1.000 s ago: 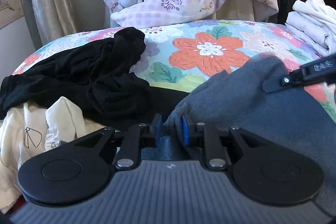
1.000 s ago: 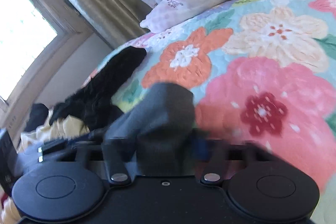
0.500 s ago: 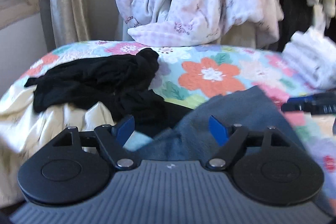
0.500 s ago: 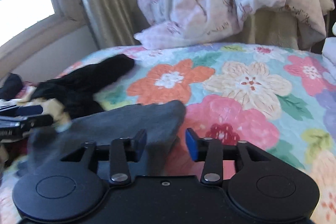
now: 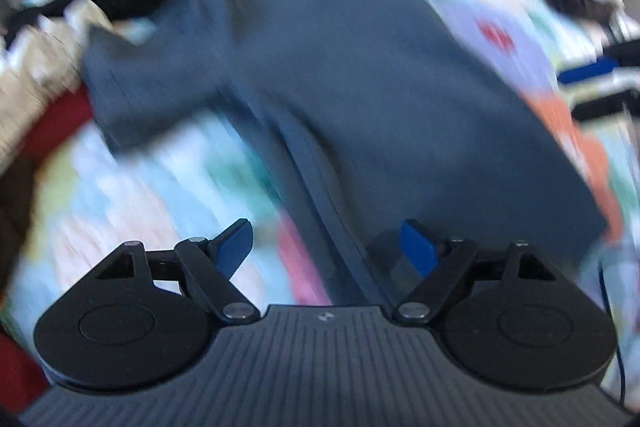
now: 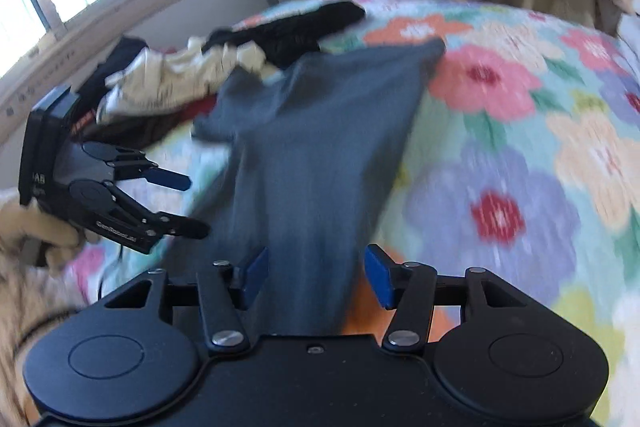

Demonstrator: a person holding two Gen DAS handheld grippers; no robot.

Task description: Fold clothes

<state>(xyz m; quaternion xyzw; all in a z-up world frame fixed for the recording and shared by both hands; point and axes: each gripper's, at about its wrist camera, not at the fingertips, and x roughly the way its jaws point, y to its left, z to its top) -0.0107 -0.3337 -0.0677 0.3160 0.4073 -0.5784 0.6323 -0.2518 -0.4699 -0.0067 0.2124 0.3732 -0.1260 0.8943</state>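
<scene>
Dark grey-blue garment (image 6: 320, 147) lies flat on the floral bedspread (image 6: 520, 147), long axis running away from the right gripper (image 6: 316, 275), near end between its opening, non-gripping pads; left gripper (image 6: 192, 203) just beside its left edge, closing, empty.

Motion blur smears nearly all of the left wrist view: the floral bedspread (image 5: 132, 187) beside the dark grey-blue garment (image 5: 360, 75) shows only streaks of colour. The garment's near end is hidden behind the gripper bodies in both views. Left of it, the heap of black and cream clothes (image 6: 224, 59) is too blurred to identify.
</scene>
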